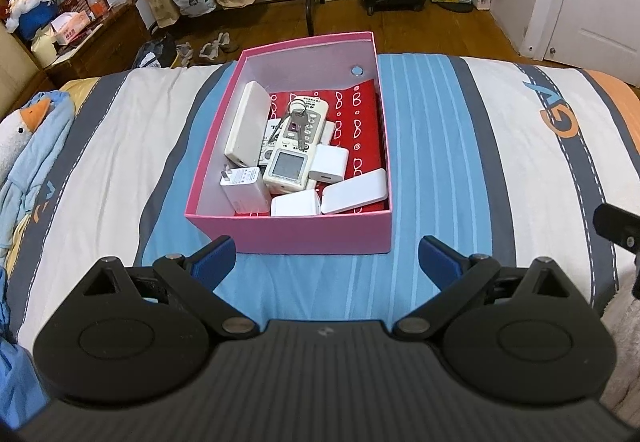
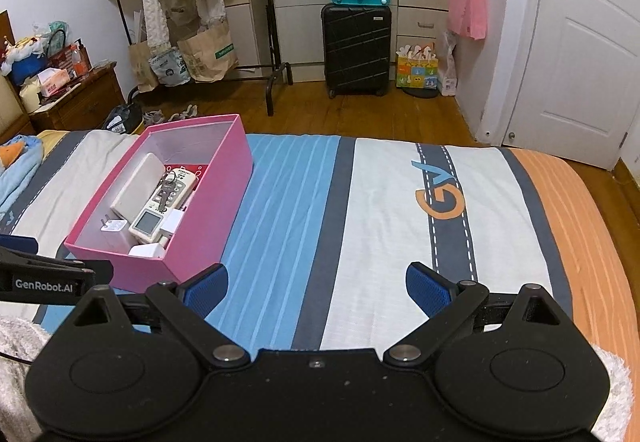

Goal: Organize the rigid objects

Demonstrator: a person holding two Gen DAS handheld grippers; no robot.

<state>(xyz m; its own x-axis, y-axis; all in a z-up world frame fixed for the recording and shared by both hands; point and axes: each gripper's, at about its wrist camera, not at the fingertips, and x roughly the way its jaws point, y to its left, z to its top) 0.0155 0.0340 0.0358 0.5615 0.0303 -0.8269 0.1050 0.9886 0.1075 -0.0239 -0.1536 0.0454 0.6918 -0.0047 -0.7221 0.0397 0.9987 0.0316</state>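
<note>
Both tongs are held wide open with nothing in them: the left gripper (image 1: pixel 326 256) just before the pink cardboard box (image 1: pixel 304 232), the right gripper (image 2: pixel 316 288) over the striped bed cover (image 2: pixel 380 202). In the box are piled a white remote control (image 1: pixel 294 146), silver keys (image 1: pixel 298 122) and white plug chargers (image 1: pixel 245 190). The keys could slide off if the remote is bumped. "GenRobot.AI" can be read on the left tool.
</note>
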